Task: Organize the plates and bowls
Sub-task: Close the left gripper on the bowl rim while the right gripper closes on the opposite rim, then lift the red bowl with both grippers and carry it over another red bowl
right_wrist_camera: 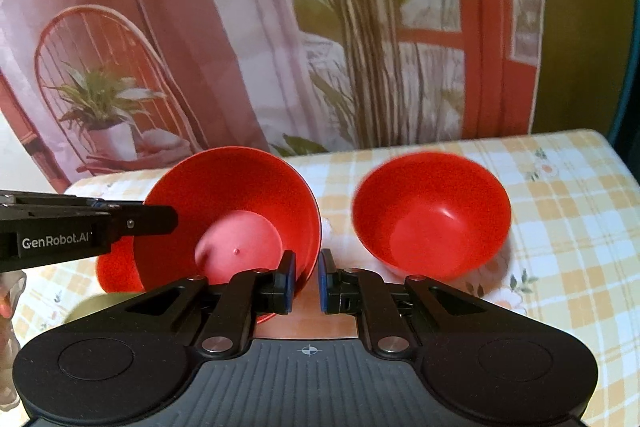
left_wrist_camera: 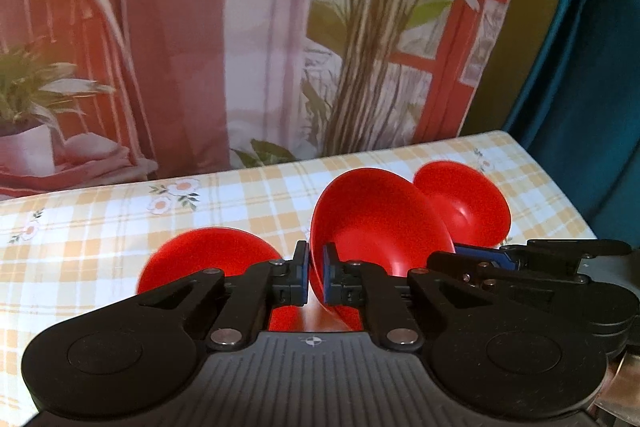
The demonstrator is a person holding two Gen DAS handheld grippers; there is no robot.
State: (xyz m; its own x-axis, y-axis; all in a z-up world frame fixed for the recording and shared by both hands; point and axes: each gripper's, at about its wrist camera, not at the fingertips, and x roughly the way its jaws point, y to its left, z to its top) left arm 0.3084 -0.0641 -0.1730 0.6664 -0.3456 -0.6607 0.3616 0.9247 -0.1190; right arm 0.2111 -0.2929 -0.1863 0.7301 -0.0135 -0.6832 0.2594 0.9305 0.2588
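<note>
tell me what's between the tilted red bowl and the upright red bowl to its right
Only bare checked tablecloth. The right wrist view shows an open gap between the tilted bowl and the upright bowl, with nothing lying in it.

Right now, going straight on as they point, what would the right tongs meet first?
Probably the checked tablecloth, in the gap beside the tilted red bowl the right tongs grip; the upright red bowl sits just right. Depth unclear.

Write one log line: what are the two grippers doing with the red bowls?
left hand-held gripper: shut on tilted bowl rim | right hand-held gripper: shut on same bowl | other bowl: on table
</note>
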